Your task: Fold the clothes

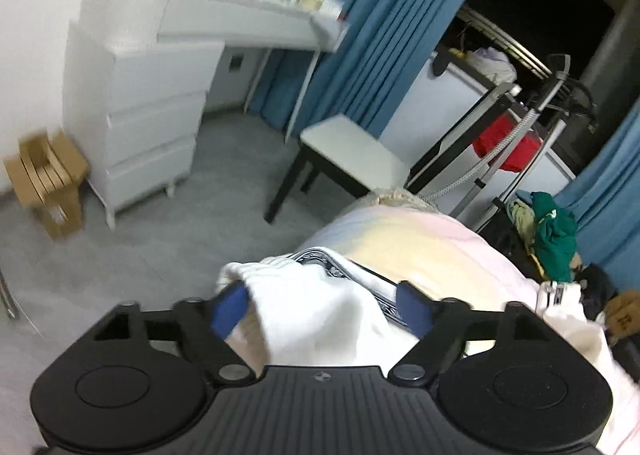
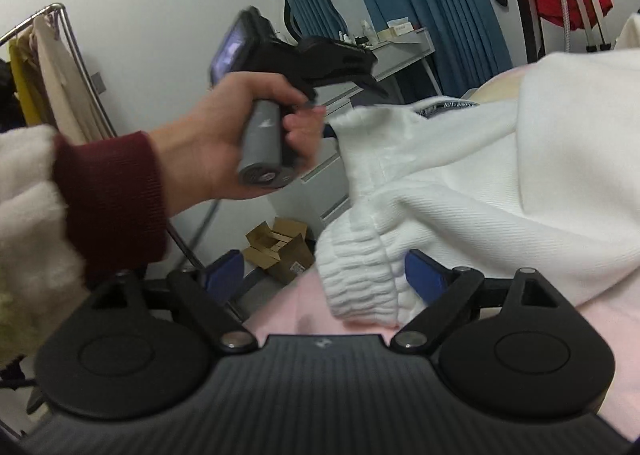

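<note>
A white knit garment [image 2: 500,175] with a ribbed cuff [image 2: 360,287] and a black-and-white patterned neck label [image 1: 344,267] lies on the pastel bed cover [image 1: 420,239]. My left gripper [image 1: 320,307] is open, its blue fingers [image 1: 230,309] on either side of a bunch of the white cloth [image 1: 312,315]. In the right wrist view the left gripper's body [image 2: 304,55] shows in a hand, with the cloth edge lifted beside it. My right gripper [image 2: 324,279] is open, with the ribbed cuff lying between its blue fingers [image 2: 424,273].
A white drawer unit [image 1: 136,115] and a desk [image 1: 248,27] stand beyond the bed, with a white stool [image 1: 352,151], cardboard boxes [image 1: 44,175], blue curtains [image 1: 380,35] and a clothes pile [image 1: 552,239]. A clothes rail [image 2: 52,67] stands at the left.
</note>
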`<state>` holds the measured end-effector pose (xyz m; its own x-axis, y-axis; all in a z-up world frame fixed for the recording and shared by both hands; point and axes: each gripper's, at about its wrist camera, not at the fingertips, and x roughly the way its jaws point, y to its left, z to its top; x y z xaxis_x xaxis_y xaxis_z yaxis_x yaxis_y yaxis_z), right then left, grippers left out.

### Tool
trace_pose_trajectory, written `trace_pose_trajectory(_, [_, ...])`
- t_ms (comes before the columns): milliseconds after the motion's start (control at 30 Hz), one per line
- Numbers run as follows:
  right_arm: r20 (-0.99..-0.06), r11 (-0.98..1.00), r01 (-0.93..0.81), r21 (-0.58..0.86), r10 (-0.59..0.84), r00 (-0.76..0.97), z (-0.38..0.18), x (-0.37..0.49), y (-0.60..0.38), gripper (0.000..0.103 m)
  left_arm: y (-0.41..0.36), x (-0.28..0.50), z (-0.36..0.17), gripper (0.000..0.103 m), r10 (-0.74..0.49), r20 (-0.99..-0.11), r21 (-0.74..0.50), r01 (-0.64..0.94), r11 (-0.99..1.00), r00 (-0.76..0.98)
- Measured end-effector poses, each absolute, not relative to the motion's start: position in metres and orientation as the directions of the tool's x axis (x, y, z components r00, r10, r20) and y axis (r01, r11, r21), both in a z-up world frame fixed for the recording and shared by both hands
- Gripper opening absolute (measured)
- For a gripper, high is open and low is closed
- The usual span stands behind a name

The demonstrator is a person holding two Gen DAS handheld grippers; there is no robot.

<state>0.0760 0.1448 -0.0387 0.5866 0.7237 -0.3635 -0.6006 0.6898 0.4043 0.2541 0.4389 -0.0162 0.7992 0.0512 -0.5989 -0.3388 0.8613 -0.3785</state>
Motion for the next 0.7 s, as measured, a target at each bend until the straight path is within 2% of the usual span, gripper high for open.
trace_pose_trajectory(100, [-0.366, 0.715, -0.586, 0.381, 0.699, 0.615, -0.026, 0.070, 0.129, 0.089, 0.409, 0.212, 0.004, 0.089, 0.110, -0.587, -0.296, -0.339, 0.893, 0.802])
trace_pose_trajectory(200, [-0.354, 0.745, -0.565, 0.353, 0.666, 0.656, -0.009, 0.064, 0.102, 0.089, 0.371, 0.173, 0.018, 0.090, 0.087, -0.567, -0.284, -0.293, 0.913, 0.819])
trace_pose_trajectory(433, [-0.303, 0.840, -0.480, 0.254, 0.541, 0.785, 0.028, 0.047, 0.009, 0.089, 0.257, 0.089, 0.037, 0.089, -0.047, -0.481, -0.263, -0.093, 0.960, 0.876])
trace_pose_trajectory(700, [-0.255, 0.934, -0.296, 0.200, 0.341, 0.905, 0.045, 0.038, -0.101, 0.089, 0.134, 0.034, 0.037, 0.090, -0.172, -0.430, -0.247, 0.068, 0.967, 0.886])
